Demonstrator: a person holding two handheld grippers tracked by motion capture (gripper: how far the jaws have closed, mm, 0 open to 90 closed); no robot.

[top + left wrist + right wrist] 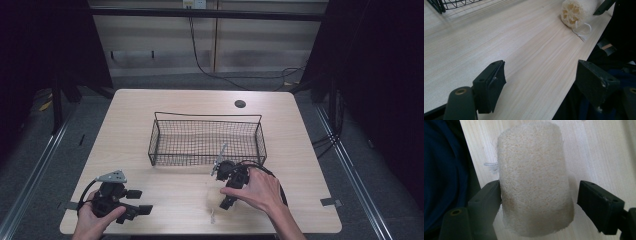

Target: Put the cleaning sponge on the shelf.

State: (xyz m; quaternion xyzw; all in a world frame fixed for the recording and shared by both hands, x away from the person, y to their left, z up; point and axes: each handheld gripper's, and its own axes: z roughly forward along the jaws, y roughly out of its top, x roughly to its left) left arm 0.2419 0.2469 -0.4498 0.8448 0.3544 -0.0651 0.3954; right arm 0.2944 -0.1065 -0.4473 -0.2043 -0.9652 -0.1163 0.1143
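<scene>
Our right fingers (491,202) stand wide on either side of the loofah (534,182), one touching its flank, the other just off it, so a squeeze across its narrow middle should take it. The loofah lies near the table's (165,105) front edge, toward the right corner, its string loop (584,28) trailing to the edge. We judge the wire basket (207,137) at the table's middle to be its goal. Our left gripper (541,82) rests by the front left corner, fingers wide and empty, clear of the work.
</scene>
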